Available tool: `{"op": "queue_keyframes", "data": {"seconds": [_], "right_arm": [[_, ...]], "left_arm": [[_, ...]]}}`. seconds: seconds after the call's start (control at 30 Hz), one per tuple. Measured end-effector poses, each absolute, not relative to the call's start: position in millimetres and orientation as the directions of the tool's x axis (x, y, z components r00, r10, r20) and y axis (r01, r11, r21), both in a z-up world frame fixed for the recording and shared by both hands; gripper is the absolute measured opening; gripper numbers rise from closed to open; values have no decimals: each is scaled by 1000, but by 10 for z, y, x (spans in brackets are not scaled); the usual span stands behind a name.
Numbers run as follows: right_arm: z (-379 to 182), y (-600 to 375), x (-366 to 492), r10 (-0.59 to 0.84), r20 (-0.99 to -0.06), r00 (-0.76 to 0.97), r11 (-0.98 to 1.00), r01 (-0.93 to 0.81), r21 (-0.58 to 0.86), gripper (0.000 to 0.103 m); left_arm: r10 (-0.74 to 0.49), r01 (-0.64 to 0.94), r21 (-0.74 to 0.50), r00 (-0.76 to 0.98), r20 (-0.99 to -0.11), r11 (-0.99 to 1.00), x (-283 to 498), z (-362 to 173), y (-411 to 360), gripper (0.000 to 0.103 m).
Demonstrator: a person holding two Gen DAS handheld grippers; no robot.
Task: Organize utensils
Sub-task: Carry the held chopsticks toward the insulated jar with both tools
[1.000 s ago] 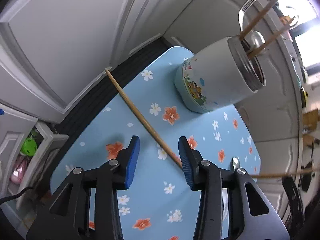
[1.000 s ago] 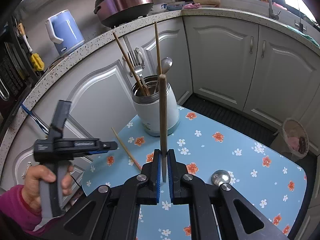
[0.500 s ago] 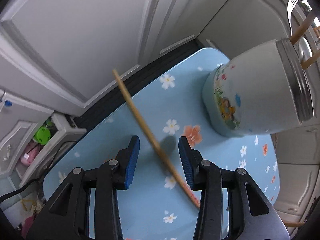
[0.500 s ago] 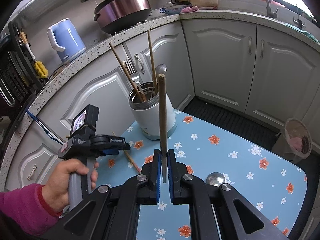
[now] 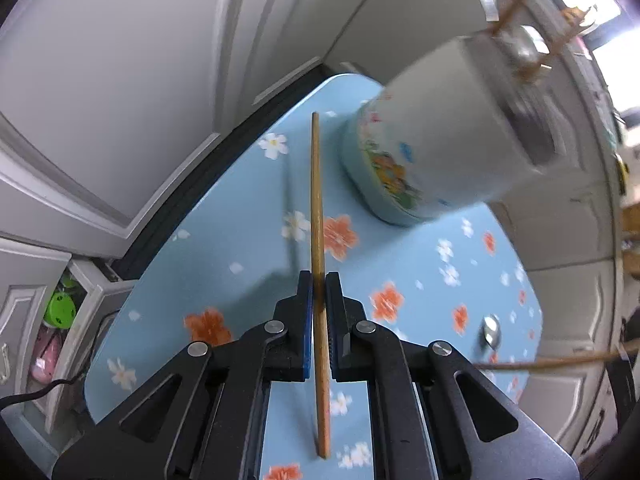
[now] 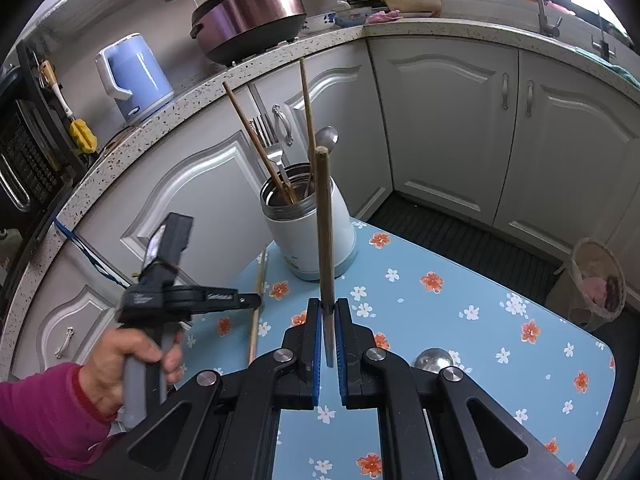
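My left gripper (image 5: 319, 286) is closing its jaws, and the blue pads press on a wooden chopstick (image 5: 317, 200) that runs straight ahead over the blue flowered table (image 5: 240, 216). The right wrist view shows that left gripper (image 6: 250, 300) low over the table's left edge, with its chopstick (image 6: 256, 320) slanting down. My right gripper (image 6: 328, 312) is shut on a second chopstick (image 6: 325, 220) that stands upright. The white utensil jar (image 6: 310, 232) (image 5: 448, 136) behind it holds two chopsticks, a fork and a spoon. A metal spoon (image 6: 434, 360) lies on the table beside my right fingers.
A hand (image 6: 132, 352) in a magenta sleeve holds the left gripper. White cabinets (image 6: 448, 120) ring the table. A blue kettle (image 6: 134, 80) and a rice cooker (image 6: 248, 16) stand on the counter. A small bin (image 6: 598, 280) sits on the floor at the right.
The left gripper slid over the lying chopstick and its jaws came together on it, so the stick now lines up with the fingers. The right gripper kept still with its chopstick.
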State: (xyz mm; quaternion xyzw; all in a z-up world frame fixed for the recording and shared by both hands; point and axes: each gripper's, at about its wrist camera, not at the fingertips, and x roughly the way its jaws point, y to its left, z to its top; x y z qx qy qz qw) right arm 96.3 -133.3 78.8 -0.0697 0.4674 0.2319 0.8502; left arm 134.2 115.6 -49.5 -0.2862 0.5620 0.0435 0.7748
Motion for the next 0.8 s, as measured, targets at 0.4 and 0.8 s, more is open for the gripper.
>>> {"op": "queue_keyframes", "data": {"seconds": [0.4,0.8], "right_arm": [[1005,-1125,1015,333,-809,484,872,-485,69,6],[1025,-1033,996,337,-810,480,868,-492,70,6]], "left_arm": [[-278,-207,-437,524,-805,875,1075,506,1090,0],[-265,-247,-421,484,-834,873,1208,229,1195,0]]}}
